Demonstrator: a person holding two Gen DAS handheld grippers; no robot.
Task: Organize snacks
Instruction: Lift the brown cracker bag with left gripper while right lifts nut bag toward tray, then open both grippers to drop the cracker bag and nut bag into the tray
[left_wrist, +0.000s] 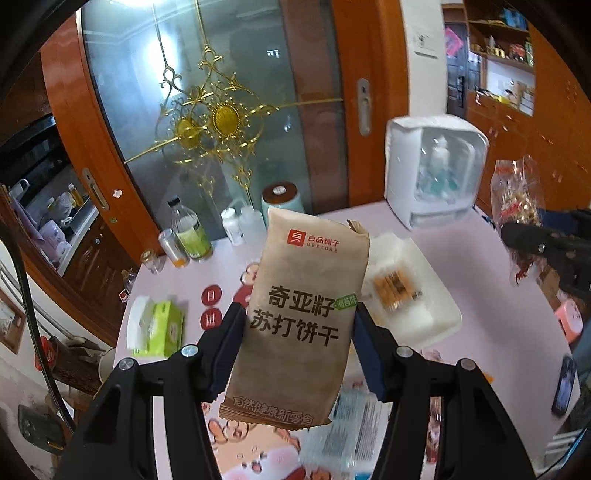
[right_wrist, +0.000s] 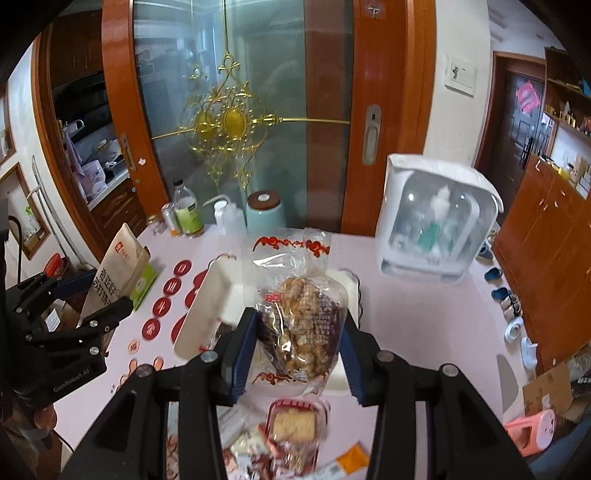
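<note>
My left gripper (left_wrist: 299, 325) is shut on a brown paper cracker packet (left_wrist: 306, 295) with black Chinese print, held upright above the pink table (left_wrist: 487, 266). The same packet (right_wrist: 118, 266) and left gripper (right_wrist: 98, 295) show at the left of the right wrist view. My right gripper (right_wrist: 299, 332) is shut on a clear bag of brown pastries (right_wrist: 299, 317) with red print, held in the air. That bag (left_wrist: 517, 192) appears at the right edge of the left wrist view. A white tray (left_wrist: 417, 295) holding an orange snack sits on the table below; in the right wrist view the tray (right_wrist: 210, 302) lies behind the bag.
A white dome-front appliance (right_wrist: 436, 229) stands at the table's back right. Bottles (right_wrist: 188, 214) and a mint jar (right_wrist: 264, 218) line the back edge before a glass door. A green tissue box (left_wrist: 162, 325) sits left. Loose snack packets (right_wrist: 291, 424) lie near me. A phone (left_wrist: 563, 384) rests right.
</note>
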